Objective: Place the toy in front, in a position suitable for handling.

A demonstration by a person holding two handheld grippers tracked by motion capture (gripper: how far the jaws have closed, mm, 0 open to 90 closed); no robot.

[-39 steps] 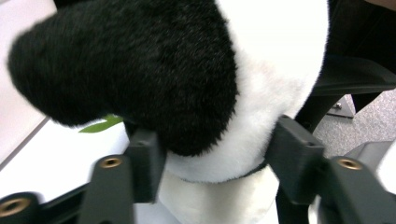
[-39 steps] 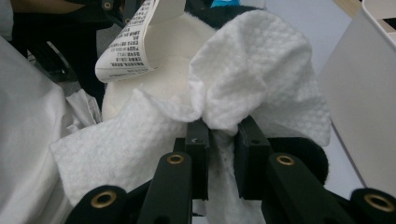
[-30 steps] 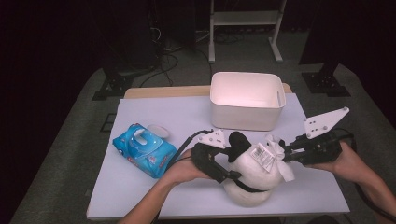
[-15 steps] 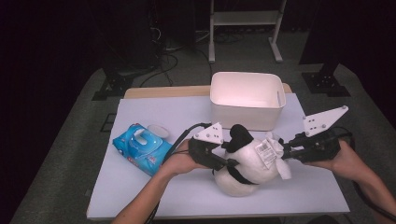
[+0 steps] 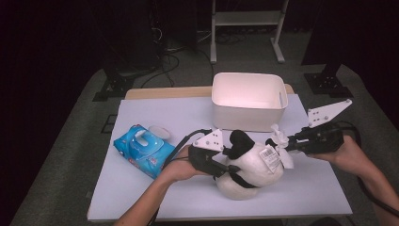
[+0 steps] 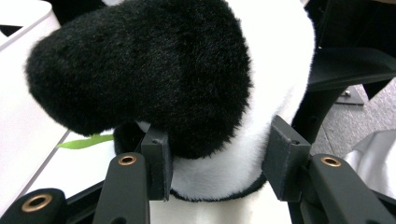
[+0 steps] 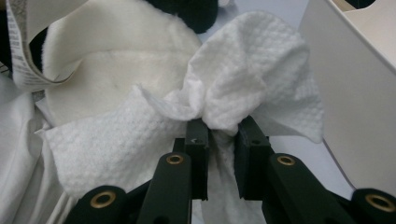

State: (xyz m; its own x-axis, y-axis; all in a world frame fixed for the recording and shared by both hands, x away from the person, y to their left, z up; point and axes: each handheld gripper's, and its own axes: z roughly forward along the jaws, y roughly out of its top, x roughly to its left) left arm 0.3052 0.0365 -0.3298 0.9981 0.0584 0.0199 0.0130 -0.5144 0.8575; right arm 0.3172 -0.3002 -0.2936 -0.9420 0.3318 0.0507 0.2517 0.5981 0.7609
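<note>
Left gripper view: jaws just closing, pads (image 6: 158, 161) pressed into a plush panda (image 6: 224, 70) at a black limb, its lower body cut off by the frame. Right gripper view: jaws nearly together, pinching a bunched white wipe (image 7: 243, 93) against the plush. High view: left gripper (image 5: 221, 162), panda, right gripper (image 5: 288, 145) at table's (image 5: 141, 197) near edge; blue wipes pack (image 5: 143, 149) left; white bin (image 5: 249, 100) beyond.

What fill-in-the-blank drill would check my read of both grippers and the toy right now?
The right gripper pinches a white ____.
The left gripper has just been closing on the ____ toy's fur.
The white bin stands ____ the toy, seen from the high view.
The blue wipes pack lies by the ____ gripper.

Missing words: wipe; plush; behind; left
</note>
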